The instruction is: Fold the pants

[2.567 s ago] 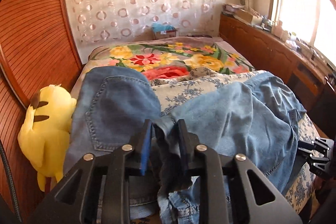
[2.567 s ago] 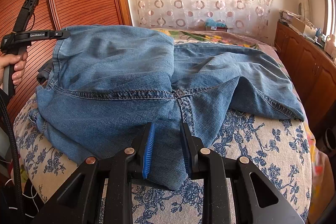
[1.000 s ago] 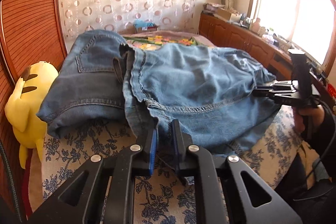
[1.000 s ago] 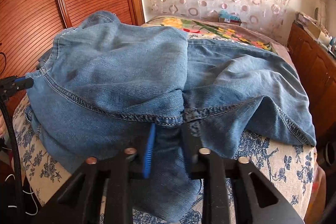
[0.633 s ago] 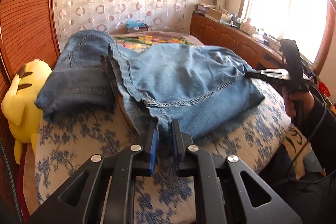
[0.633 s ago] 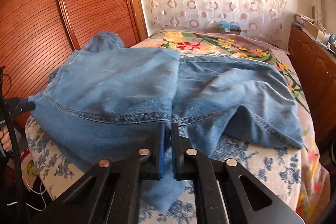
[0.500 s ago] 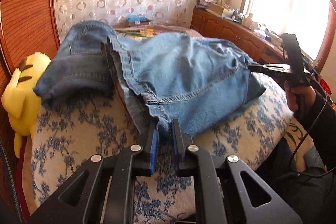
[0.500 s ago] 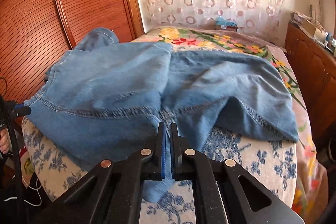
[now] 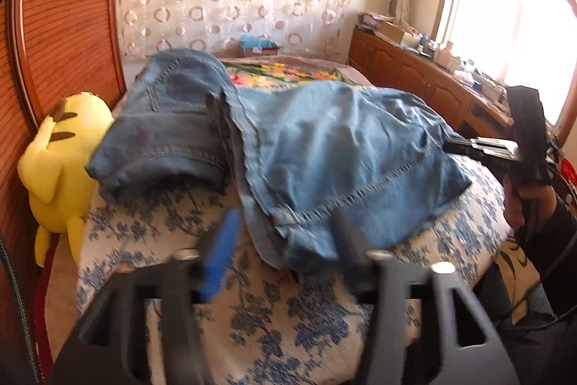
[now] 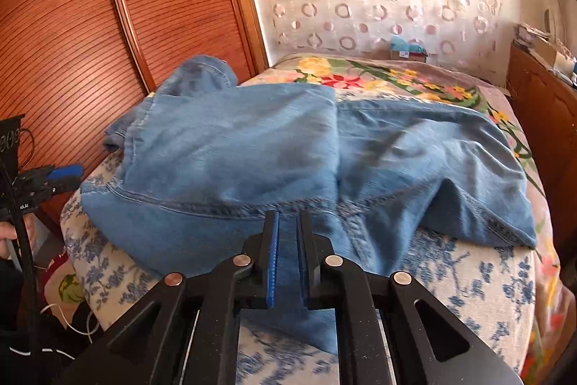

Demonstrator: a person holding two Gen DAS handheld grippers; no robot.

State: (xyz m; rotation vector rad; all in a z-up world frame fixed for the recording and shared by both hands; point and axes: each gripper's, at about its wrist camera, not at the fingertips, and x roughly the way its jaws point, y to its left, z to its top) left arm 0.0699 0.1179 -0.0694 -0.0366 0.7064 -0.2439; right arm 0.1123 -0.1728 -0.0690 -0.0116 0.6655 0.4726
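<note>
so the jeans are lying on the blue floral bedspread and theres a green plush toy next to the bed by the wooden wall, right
Not quite: the plush toy is yellow, not green, as the left wrist view shows. The rest holds: the jeans lie on the blue floral bedspread, and the toy sits beside the bed by the wooden wall.

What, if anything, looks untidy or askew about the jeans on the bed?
The jeans lie rumpled, not flat: one corner is tented up off the floral cover, and a flap droops over the bed's near edge.
</note>
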